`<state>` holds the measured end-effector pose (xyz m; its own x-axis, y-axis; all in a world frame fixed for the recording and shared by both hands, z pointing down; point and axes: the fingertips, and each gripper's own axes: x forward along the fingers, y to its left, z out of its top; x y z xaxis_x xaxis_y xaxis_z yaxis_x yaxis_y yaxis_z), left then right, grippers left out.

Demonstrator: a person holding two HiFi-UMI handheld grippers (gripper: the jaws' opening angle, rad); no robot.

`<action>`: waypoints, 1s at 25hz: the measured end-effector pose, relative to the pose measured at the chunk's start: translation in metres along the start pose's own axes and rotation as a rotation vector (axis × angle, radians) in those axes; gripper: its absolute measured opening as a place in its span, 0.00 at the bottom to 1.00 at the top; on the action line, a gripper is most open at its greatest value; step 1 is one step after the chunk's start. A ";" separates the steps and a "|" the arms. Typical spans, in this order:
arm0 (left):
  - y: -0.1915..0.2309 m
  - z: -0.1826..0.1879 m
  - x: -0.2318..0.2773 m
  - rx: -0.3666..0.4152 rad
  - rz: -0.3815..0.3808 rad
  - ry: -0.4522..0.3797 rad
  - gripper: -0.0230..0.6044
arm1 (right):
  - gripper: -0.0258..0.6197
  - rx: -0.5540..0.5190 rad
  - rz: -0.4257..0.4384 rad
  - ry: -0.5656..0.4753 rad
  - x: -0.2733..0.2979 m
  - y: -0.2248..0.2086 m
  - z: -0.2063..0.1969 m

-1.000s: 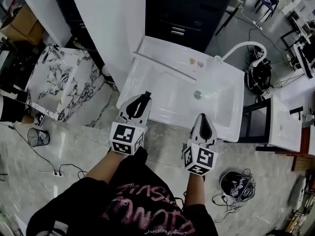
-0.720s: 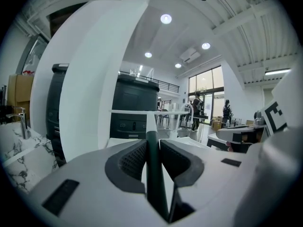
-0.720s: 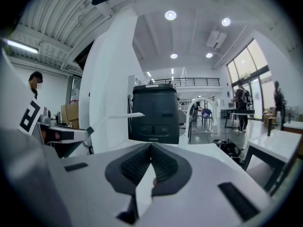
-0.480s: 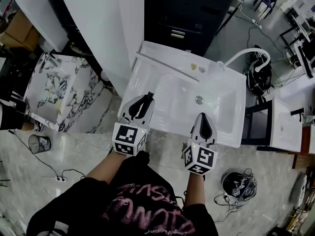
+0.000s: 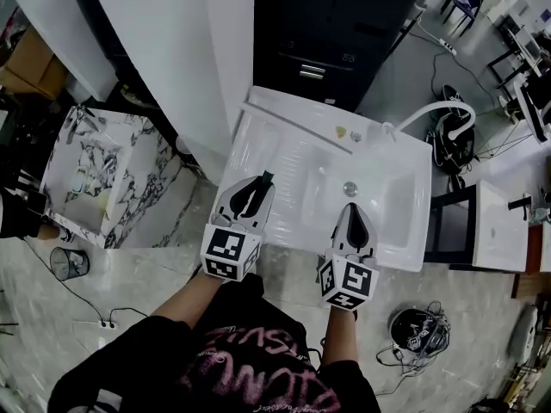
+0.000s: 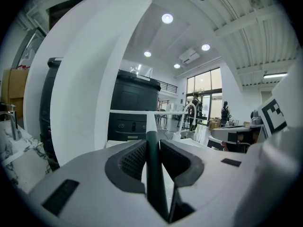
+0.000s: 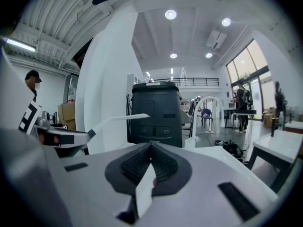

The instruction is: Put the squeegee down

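**Head view, looking steeply down, with both gripper views.** The left gripper [image 5: 258,183] is clamped on the dark green handle of the squeegee [image 6: 152,169]. Its ribbed pads [image 6: 132,160] press the handle from both sides with no gap. The squeegee projects from the jaws toward 12 o'clock. Its white neck ends in a thin crossbar blade, held level in the air over the white sink [image 5: 392,213]. The right gripper [image 5: 353,212] sits at 3 o'clock of the left one and apart from it. Its jaws are brought together at the tips and carry nothing. Both grippers hover over the sink's near rim. A white arched faucet [image 5: 420,113] stands at the sink's 2 o'clock corner. A dark cabinet [image 5: 336,24] lies at 12 o'clock and a marbled counter [image 5: 95,157] at 9 o'clock.
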<state>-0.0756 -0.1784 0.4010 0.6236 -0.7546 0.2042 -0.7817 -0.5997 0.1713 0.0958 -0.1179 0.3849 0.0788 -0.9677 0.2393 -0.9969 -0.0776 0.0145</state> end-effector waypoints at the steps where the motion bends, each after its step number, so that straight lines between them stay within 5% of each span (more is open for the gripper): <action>1: 0.001 0.000 0.002 0.000 -0.003 0.000 0.19 | 0.07 0.000 -0.001 0.001 0.002 0.001 0.000; 25: 0.016 0.009 0.015 -0.008 -0.035 -0.011 0.19 | 0.07 -0.018 -0.014 0.001 0.021 0.015 0.007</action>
<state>-0.0794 -0.2018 0.3980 0.6507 -0.7359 0.1872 -0.7591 -0.6238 0.1863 0.0823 -0.1415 0.3829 0.0925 -0.9663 0.2402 -0.9956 -0.0865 0.0357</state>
